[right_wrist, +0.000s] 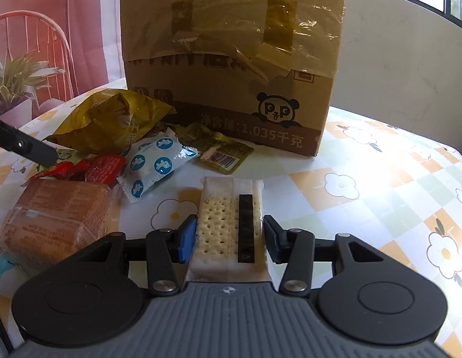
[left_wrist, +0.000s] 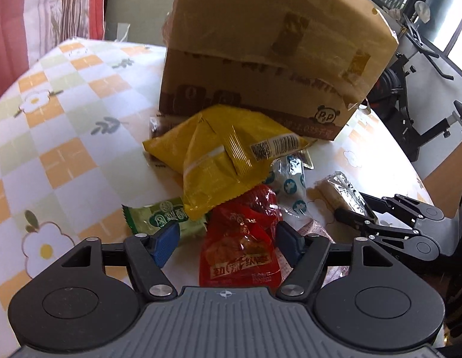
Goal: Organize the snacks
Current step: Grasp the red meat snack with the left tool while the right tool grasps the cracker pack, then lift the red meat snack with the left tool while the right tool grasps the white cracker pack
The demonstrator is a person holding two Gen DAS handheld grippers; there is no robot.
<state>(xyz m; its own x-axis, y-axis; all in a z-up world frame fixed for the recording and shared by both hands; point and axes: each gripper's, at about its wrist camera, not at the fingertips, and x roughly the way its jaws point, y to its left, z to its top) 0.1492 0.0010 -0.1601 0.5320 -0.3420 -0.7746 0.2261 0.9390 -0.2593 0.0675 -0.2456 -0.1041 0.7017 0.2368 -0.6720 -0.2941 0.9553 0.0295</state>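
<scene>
The left gripper tilts steeply down over the snack pile, its blue pads set wide on either side of a red packet that lies flat on the checked tablecloth; neither pad presses on it. A green packet lies just beside the left pad, at about 10 o'clock from the red packet. A yellow bag at 12 o'clock overlaps the tops of both. At 2 o'clock sits a white packet with blue spots, and further out near 3 o'clock the right gripper reaches in from the frame's edge.

The right gripper also angles down, less steeply, and its pads close on the long sides of a cracker pack, which runs lengthwise between them with its far end on the cloth. At 9 o'clock from the pack lies a clear-wrapped brown block. At 11 o'clock are the spotted packet and the red one, with the tip of the left gripper above them at the frame's edge. A flat olive sachet lies at 12 o'clock. Behind everything stands a taped cardboard box with a panda logo, resting on the table.
</scene>
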